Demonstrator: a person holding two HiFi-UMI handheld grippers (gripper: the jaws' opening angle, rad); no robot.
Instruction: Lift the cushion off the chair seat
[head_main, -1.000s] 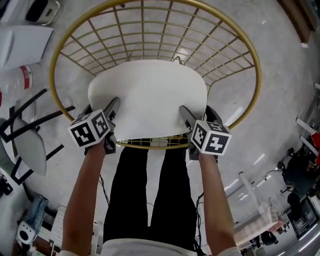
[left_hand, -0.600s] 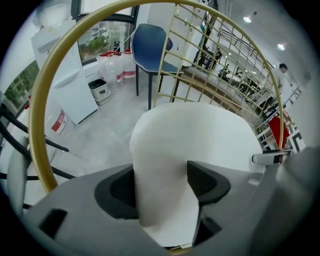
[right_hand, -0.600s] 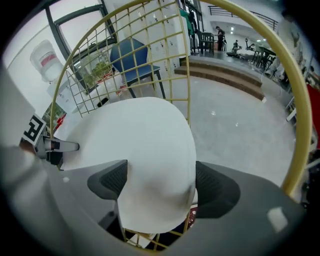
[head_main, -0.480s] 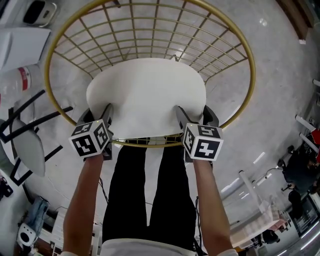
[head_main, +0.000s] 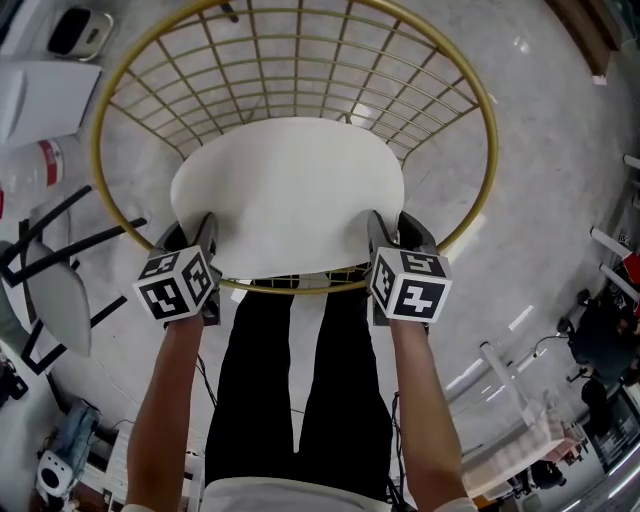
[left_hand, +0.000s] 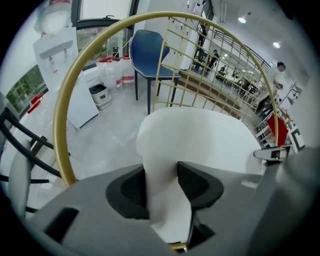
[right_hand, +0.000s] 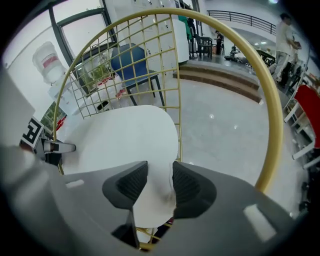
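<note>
Now, in the head view, the white cushion (head_main: 290, 190) sits within the gold wire chair (head_main: 300, 288), with the left gripper (head_main: 192, 232) and right gripper (head_main: 396, 228) at its near edge. Left gripper view: the jaws have just been closing, and the pads (left_hand: 131, 189) pinch the cushion's edge between them. Right gripper view – likewise, jaws just drawn in, clamped on the cushion's rim directly ahead.

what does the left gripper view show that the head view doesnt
Only the left gripper view: the left gripper with its jaws, which have just been closing, pinching the cushion edge between the pads; a blue chair stands behind. Only the head view: the person's forearms, black trousers, and the cushion's whole oval outline. Both: the white cushion and the gold wire chair frame.
</note>
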